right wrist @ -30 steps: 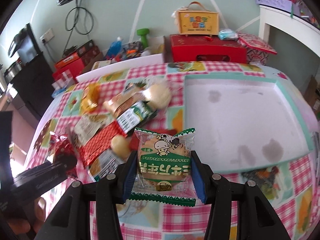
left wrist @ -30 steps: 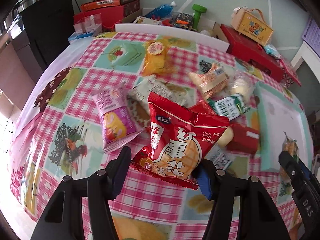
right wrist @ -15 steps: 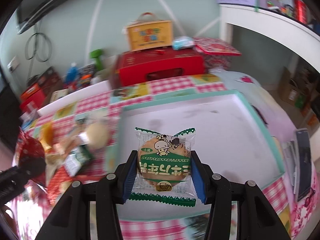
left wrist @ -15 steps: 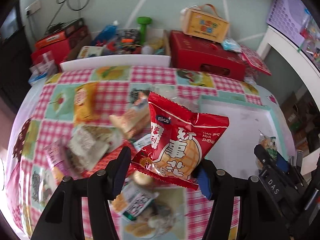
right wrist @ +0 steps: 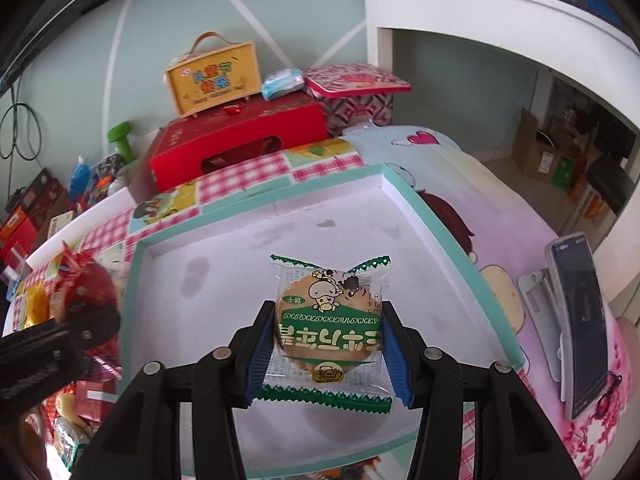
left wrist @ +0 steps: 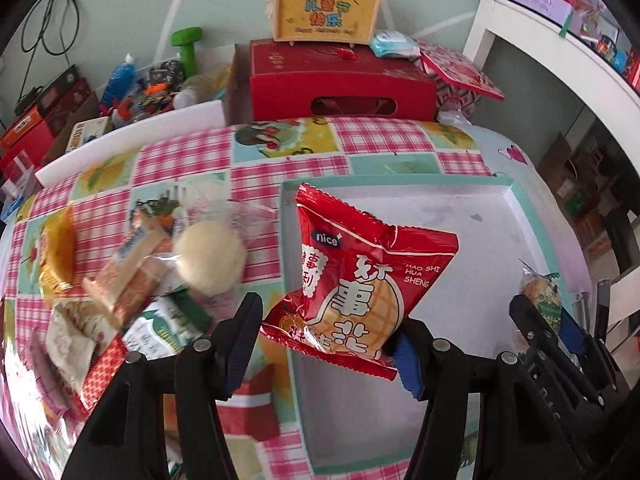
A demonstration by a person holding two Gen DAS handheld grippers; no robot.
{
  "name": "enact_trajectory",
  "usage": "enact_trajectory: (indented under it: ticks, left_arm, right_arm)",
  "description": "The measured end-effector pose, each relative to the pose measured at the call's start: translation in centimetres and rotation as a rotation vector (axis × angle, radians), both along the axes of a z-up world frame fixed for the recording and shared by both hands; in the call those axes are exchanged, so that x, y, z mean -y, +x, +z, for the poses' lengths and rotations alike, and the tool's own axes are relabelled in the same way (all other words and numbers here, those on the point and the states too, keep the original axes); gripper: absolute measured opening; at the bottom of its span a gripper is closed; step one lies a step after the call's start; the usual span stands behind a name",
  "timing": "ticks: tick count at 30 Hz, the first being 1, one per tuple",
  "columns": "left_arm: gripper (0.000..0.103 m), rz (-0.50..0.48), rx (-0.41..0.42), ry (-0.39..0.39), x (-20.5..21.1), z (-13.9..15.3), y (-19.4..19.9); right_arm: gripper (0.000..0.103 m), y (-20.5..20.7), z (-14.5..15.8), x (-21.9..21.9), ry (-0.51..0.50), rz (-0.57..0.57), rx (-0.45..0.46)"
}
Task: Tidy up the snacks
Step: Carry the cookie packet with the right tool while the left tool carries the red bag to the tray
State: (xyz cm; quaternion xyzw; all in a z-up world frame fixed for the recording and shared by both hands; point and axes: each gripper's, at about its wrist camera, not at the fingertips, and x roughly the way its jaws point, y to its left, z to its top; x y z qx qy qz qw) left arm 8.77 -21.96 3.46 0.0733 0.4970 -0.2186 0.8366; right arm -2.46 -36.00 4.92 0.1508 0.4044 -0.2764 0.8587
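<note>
Red snack bag [left wrist: 360,292] between left claw [left wrist: 326,344] fingers; biscuit packet [right wrist: 330,328] in right claw [right wrist: 326,354]

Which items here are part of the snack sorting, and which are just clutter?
In the job: red packet in the left tool; green packet in the right tool; tray; snack pile on the tablecloth.

Lying about: red box, yellow case, dumbbell, phone.
</note>
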Motion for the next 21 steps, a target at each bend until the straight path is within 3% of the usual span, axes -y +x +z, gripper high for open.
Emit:
enact_trajectory:
  ticks: [16, 21]
  left_arm:
    - [0.063, -0.057, 0.013, 0.021, 4.5, -4.7, 0.3]
    - [0.064, -0.043, 0.014, 0.015, 4.3, -4.5, 0.2]
  right_arm:
    - [0.053, 0.2, -2.1, 1.8, 0.072, -0.052, -0.048]
    - [0.053, 0.1, -2.3, 2.1, 0.087, -0.064, -0.059]
